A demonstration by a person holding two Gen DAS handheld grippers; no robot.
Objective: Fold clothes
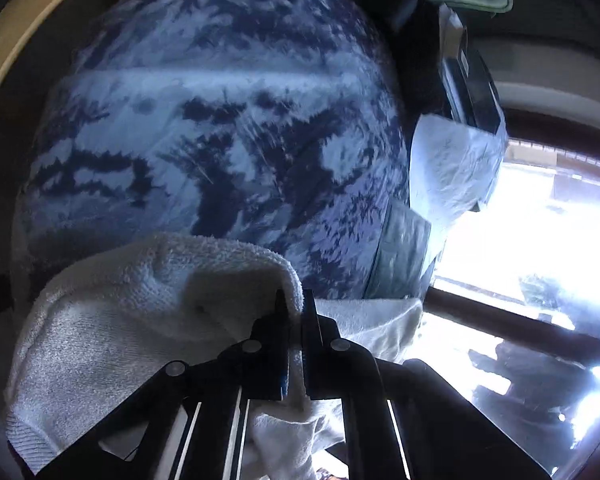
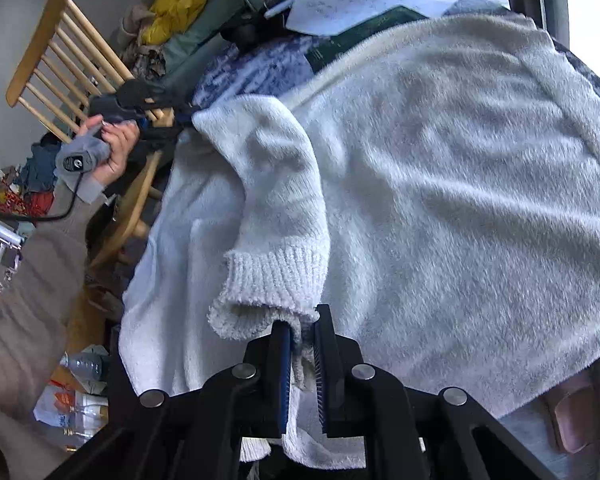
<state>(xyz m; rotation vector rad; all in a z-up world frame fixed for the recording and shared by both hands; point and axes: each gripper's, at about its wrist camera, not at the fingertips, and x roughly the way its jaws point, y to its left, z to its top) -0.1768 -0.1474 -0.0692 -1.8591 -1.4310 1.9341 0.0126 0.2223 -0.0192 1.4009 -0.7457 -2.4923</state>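
Right wrist view: with the right gripper point(image 2: 302, 344) clamped on the white sweater's point(image 2: 440, 184) cuff point(image 2: 272, 280) at lower centre and the left gripper point(image 2: 180, 118) pinching fabric at upper left, the sleeve fold is judged underway, laying it flat next.

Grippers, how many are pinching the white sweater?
2. The left gripper pinches a fold at the white sweater's edge over the blue patterned cloth. The right gripper pinches beside the ribbed cuff.

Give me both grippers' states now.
Left gripper: shut on a fold of the white sweater.
Right gripper: shut on the sweater's ribbed cuff.
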